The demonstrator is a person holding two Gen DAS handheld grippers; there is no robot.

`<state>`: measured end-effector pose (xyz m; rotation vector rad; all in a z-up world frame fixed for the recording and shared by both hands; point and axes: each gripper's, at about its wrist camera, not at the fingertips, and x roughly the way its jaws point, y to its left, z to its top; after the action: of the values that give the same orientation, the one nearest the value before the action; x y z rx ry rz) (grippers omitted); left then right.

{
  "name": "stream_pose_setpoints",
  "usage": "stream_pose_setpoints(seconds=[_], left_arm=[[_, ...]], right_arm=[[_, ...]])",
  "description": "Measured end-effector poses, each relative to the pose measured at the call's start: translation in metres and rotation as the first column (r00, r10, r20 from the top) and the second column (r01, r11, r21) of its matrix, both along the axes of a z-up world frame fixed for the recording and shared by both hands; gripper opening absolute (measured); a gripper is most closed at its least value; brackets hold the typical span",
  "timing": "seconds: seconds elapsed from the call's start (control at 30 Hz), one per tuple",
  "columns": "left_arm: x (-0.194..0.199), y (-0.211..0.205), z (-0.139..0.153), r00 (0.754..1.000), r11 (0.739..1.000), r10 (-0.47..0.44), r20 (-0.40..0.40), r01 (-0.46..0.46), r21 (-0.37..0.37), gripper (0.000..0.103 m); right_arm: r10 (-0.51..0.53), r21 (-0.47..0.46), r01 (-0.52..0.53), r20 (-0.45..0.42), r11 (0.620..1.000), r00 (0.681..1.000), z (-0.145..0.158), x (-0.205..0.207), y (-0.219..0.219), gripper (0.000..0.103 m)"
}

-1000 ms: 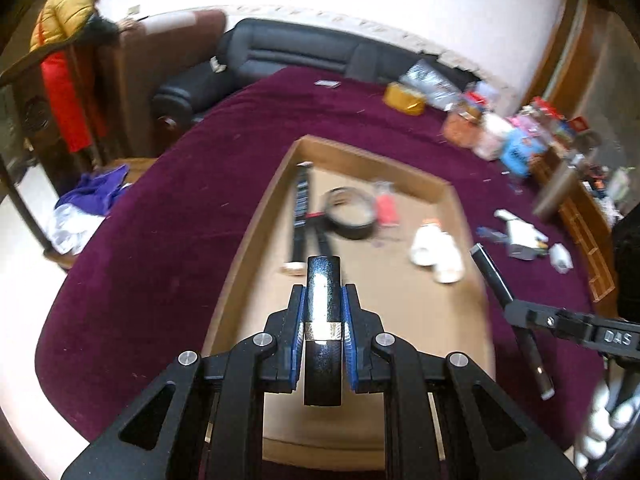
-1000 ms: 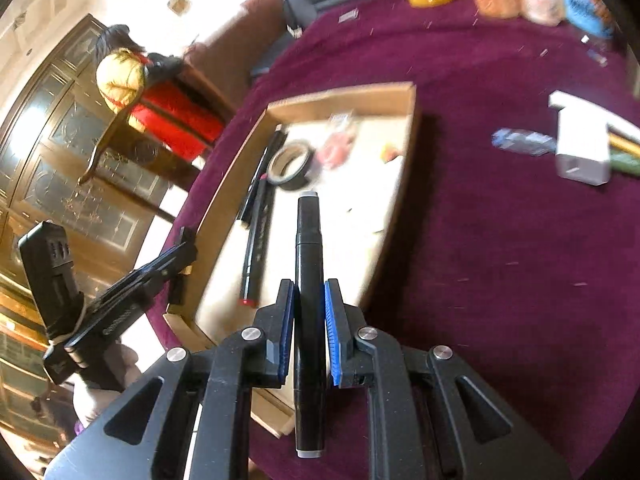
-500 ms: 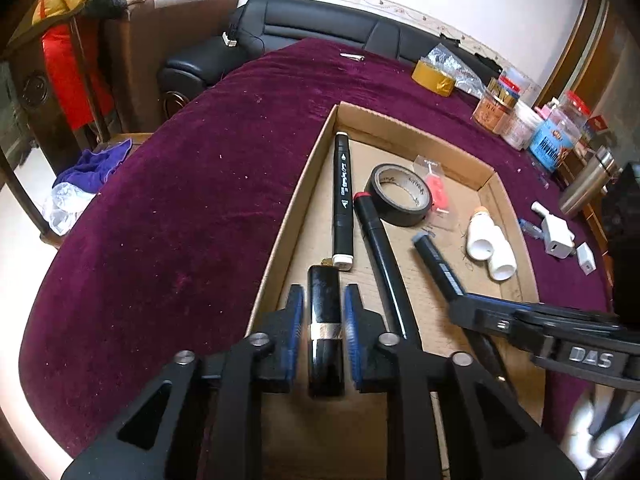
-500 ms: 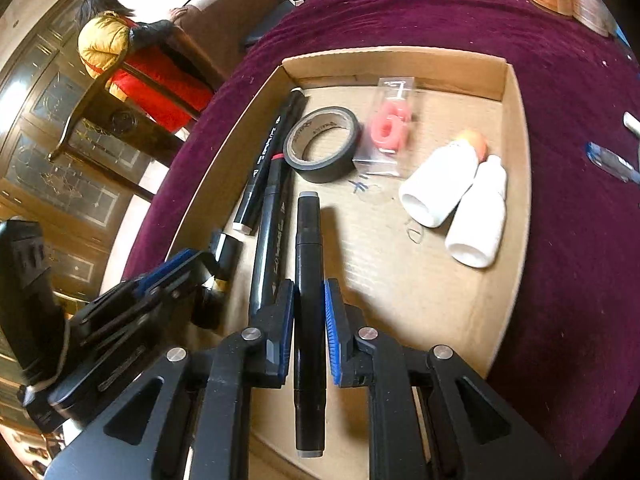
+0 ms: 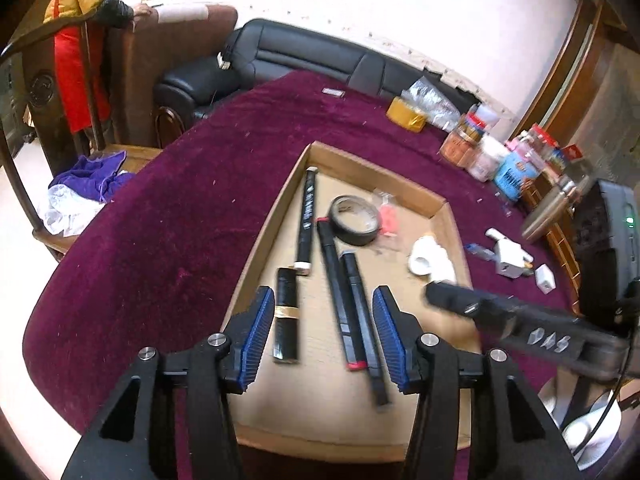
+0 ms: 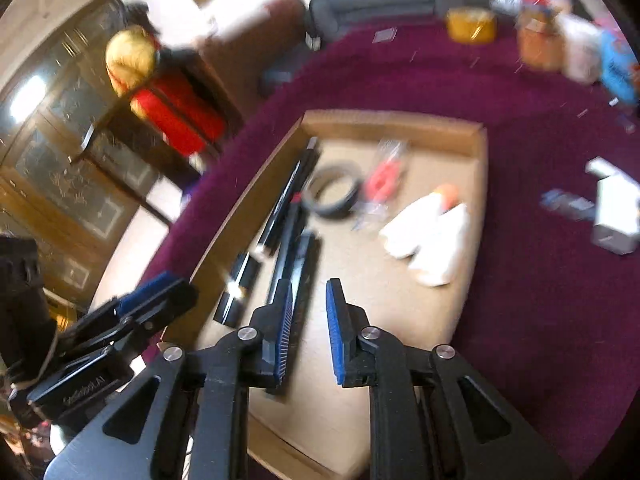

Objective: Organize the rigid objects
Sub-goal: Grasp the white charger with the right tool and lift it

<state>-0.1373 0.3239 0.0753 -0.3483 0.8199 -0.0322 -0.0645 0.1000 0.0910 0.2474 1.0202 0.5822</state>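
Left tool [image 5: 323, 334] wide open, gripping nothing; short black tube with gold band [image 5: 286, 316] lies in cardboard tray [image 5: 438, 200], just inside left pad, long axis running up frame.

Right tool [image 6: 307, 330] also parted, empty; black marker [image 6: 298, 276] lies under its left pad, axis toward upper frame, parallel to markers beside it.

Tray holds tape roll [image 5: 354, 224] and white bottles [image 6: 430, 240] too.

White charger [image 6: 614, 216] remains on purple worktop [image 6: 540, 300], right of tray, nearer right tool: likely next pick.

Left claw [image 5: 324, 330], right claw [image 6: 307, 326]: black frames, blue ribbed pads (silver screws).
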Motion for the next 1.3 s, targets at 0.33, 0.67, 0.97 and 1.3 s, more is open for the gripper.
stream_pose_setpoints(seconds=[0.33,0.67,0.97,1.3], left_arm=[[-0.026,-0.076,0.021,0.981,0.98,-0.176,0.085,0.183,-0.082,0.057],[-0.017,-0.114,0.005,0.974,0.972,-0.227,-0.005,0.226,-0.056,0.057],[-0.01,-0.12,-0.002,0.974,0.973,-0.226,-0.031,0.224,-0.059,0.057],[-0.022,-0.142,0.0,0.961,0.961,-0.274,-0.033,0.273,-0.047,0.057]], right_arm=[[-0.417,-0.269,0.434,0.119,0.86,0.901,-0.005,0.089,-0.17,0.049],[-0.424,-0.42,0.37,-0.04,0.829,0.905,-0.07,0.188,-0.159,0.049],[-0.268,-0.443,0.211,-0.069,0.871,0.961,-0.068,0.137,-0.135,0.047],[-0.153,-0.179,0.123,-0.164,0.976,0.974,-0.065,0.024,-0.155,0.047]])
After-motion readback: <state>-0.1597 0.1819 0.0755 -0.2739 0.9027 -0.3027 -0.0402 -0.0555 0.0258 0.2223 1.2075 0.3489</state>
